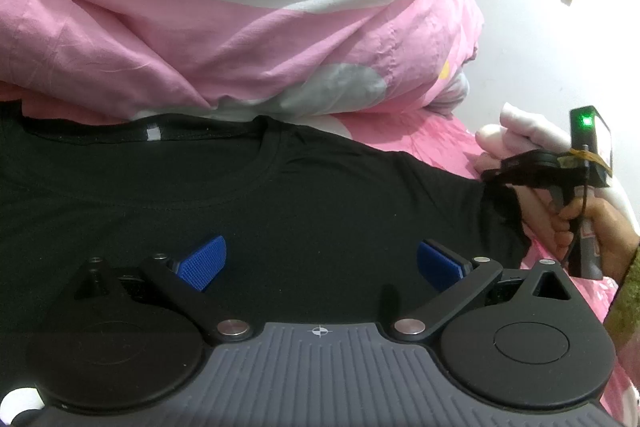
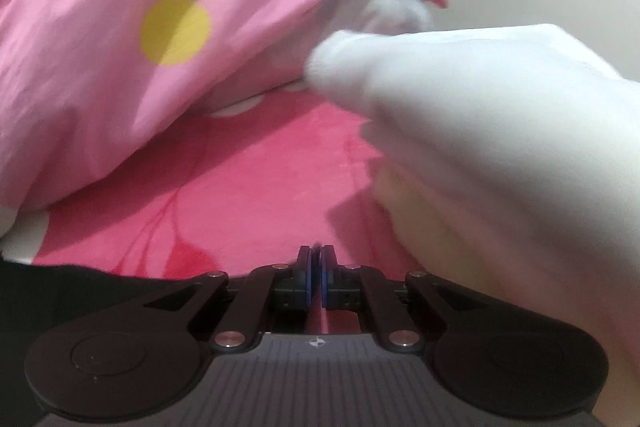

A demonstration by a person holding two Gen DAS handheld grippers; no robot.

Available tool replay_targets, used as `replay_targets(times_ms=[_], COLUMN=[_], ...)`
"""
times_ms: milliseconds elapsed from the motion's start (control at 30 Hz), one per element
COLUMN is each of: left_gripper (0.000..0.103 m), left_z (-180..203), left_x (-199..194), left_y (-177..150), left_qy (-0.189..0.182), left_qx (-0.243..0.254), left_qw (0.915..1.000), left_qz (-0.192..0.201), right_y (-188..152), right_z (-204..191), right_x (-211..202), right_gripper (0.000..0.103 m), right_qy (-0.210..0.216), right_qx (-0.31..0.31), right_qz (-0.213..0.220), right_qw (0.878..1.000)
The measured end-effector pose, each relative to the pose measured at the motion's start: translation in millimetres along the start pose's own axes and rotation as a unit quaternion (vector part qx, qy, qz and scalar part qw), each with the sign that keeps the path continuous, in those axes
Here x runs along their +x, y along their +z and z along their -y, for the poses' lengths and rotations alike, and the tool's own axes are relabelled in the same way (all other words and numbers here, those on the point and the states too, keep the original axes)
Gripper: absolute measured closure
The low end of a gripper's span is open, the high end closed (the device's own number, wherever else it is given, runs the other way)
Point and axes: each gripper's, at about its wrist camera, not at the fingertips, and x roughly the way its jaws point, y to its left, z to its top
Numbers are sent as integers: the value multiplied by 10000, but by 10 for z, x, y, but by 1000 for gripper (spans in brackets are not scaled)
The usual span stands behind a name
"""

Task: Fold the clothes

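Left gripper (image 1: 320,261) nearest lens: blue pads wide apart, nothing between, hovering over chest of black cotton T-shirt (image 1: 240,195) spread flat on pink floral bedsheet (image 1: 424,135). Right gripper (image 2: 317,269) clamped, pads together, apparently pinching sleeve edge (image 1: 496,203) at shirt's right end; cloth between pads not clear in own view. Risks: thin pinch slips during fold; heaped pink quilt (image 1: 240,27) just beyond collar snags; white cloth (image 2: 460,99) right of gripper drags along.

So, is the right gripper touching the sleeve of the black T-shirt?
Touching. In the left wrist view, the right gripper meets the sleeve edge, and the fabric is pulled up toward it.
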Motion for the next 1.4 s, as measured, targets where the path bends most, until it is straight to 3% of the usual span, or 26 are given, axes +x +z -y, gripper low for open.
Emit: replay_targets(times_ms=[200, 400, 500, 533, 567, 633, 800, 1133, 1200, 1267, 1333, 1400], left_gripper=[0, 0, 0, 0, 0, 0, 0, 0, 0, 0, 0, 0], left_z=[-2, -3, -4, -3, -2, -3, -16, -25, -24, -24, -30, -37], left_x=[0, 1, 0, -1, -4, -4, -9, -10, -13, -13, -15, -15], left_y=[1, 1, 2, 2, 2, 1, -2, 2, 3, 4, 3, 4], left_qy=[1, -3, -3, -2, -1, -3, -27, -44, -45, -48, -56, -69], left_qx=[-2, -9, -11, -11, -12, -15, -48, -82, -90, -100, -122, -143], left_qw=[10000, 10000, 10000, 10000, 10000, 10000, 10000, 10000, 9999, 9999, 9999, 9999], left_qz=[-2, -5, -7, -8, -9, -9, 0, 7, 10, 12, 16, 19], right_y=[-17, -104, -222, -286, -350, -476, -708, -698, -717, -702, -647, -515], right_z=[232, 378, 539, 597, 655, 732, 757, 658, 629, 609, 577, 409], right_x=[-7, -316, -577, -636, -694, -778, -728, -696, -689, -706, -763, -901], right_gripper=[103, 99, 84, 70, 63, 63, 63, 64, 72, 97, 99, 100], right_qy=[30, 580, 928, 1053, 1177, 1342, 1419, 1772, 1692, 1586, 1467, 1384], right_qx=[572, 1050, 1336, 1475, 1613, 1787, 1926, 2100, 2037, 1964, 1862, 1346], right_qz=[6, -140, -400, -514, -628, -827, -1173, -1123, -1091, -999, -807, -476], right_qw=[9984, 9927, 9859, 9821, 9778, 9712, 9639, 9549, 9581, 9624, 9681, 9800])
